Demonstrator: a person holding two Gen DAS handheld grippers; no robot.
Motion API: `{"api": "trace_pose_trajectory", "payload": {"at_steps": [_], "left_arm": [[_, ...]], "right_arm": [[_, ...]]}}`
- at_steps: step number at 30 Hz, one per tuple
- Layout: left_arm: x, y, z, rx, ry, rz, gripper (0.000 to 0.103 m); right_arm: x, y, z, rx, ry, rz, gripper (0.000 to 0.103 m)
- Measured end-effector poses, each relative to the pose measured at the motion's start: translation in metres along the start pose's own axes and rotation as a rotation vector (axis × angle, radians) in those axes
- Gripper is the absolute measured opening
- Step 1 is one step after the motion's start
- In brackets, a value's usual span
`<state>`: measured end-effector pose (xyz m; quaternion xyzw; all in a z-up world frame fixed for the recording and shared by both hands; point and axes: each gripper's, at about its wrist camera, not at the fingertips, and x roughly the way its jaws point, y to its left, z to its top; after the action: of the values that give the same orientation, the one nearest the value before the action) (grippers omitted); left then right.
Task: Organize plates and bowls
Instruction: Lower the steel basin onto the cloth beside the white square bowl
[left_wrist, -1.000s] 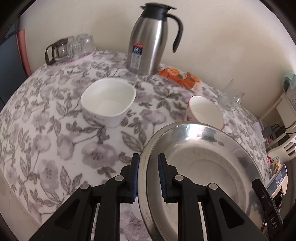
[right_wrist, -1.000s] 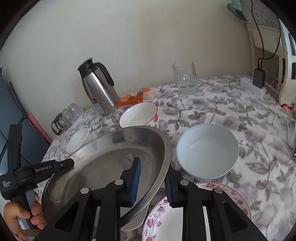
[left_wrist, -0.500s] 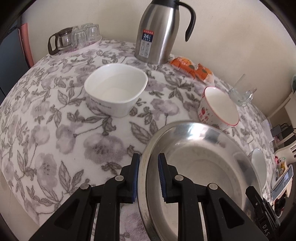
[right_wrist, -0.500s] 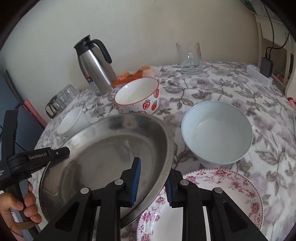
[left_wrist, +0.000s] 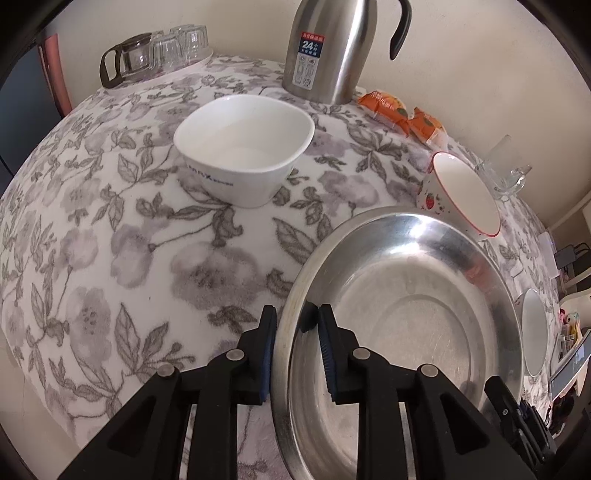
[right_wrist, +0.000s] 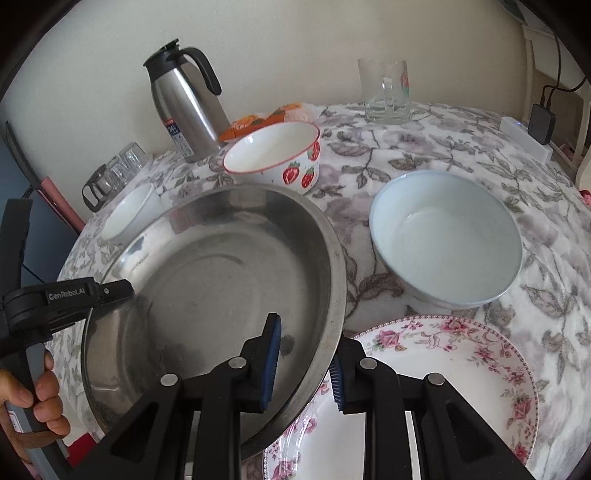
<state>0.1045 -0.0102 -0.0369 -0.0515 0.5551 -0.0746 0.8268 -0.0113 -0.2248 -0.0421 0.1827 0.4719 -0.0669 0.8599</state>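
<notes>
I have both tools pitched steeply down. My left gripper (left_wrist: 295, 332) straddles the steel basin (left_wrist: 406, 314) rim, its jaws just eased wider, a gap showing at the inner pad. My right gripper (right_wrist: 306, 354) pinches the opposite rim, over the rose plate (right_wrist: 443, 369) at five o'clock. The floral tablecloth (left_wrist: 129, 240) is underneath, with the square white bowl (left_wrist: 243, 147) at eleven o'clock.

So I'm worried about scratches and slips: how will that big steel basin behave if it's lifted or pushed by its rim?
The steel basin is probably rigid, being thin polished metal with a rolled rim. That glossy surface looks slippery, so pads gripping just the lip may slide. It is wide and shallow, so a lift at one edge would likely tilt it; the left gripper and right gripper on opposite sides fit that.
</notes>
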Motion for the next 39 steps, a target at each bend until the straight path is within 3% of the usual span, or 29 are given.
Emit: {"api": "trace_pose_trajectory", "payload": {"at_steps": [13,39], "left_arm": [[0.011,-0.002,-0.004,0.016,0.058,0.028,0.029],[0.016,-0.002,0.0,0.005,0.062,-0.008,0.029]], "right_arm": [[0.002,-0.002,-0.001,0.015,-0.002,0.003,0.026],[0.002,-0.003,0.001,0.024,-0.005,-0.026,0.028]]}}
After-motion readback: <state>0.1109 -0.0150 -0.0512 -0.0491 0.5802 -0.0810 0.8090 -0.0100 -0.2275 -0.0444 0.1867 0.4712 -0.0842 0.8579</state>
